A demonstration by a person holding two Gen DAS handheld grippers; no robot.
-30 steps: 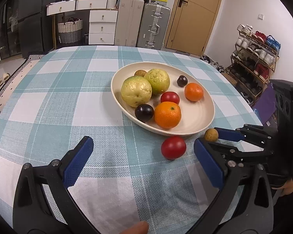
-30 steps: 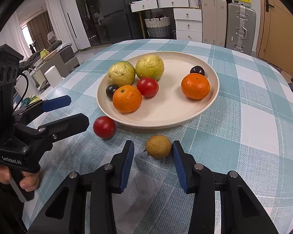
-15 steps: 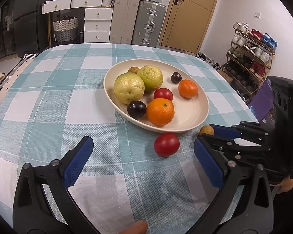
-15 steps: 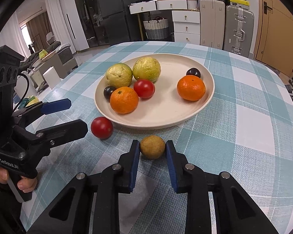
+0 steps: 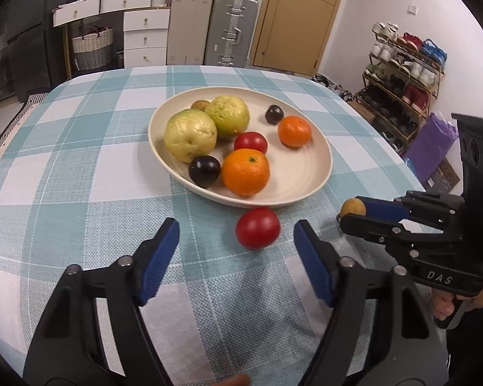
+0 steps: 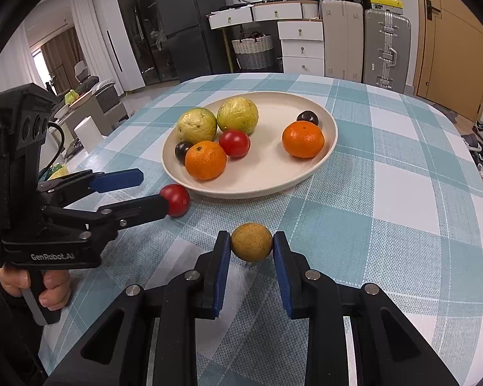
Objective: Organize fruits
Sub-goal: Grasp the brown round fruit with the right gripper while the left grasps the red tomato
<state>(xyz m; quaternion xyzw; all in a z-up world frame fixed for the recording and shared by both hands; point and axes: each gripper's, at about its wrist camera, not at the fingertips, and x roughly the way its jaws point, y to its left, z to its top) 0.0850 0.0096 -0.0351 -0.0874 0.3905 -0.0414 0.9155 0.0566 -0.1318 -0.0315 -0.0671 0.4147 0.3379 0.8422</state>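
Between right tongs [image 6: 251, 247] pads, brown fruit [image 6: 251, 242] (gripped), tomato [image 5: 257, 227] ahead of left tongs [image 5: 236, 241]

Plate [image 6: 325, 157] mid worktop [image 6: 402, 193], holding two guavas [image 6: 197, 125] far left, two oranges [image 6: 205, 160], one tomato between them, two plums, one small round fruit [image 5: 200, 105] behind guavas. Loose tomato [image 6: 177, 200] on worktop just near of plate, left side, between left gripper [image 5: 236, 254] fingers, not touched. Small fruit [image 6: 251, 242] on worktop near of plate, right of loose tomato, pinched between right gripper [image 6: 251, 251] fingers. Suitcases [image 6: 386, 32], drawers beyond far edge.
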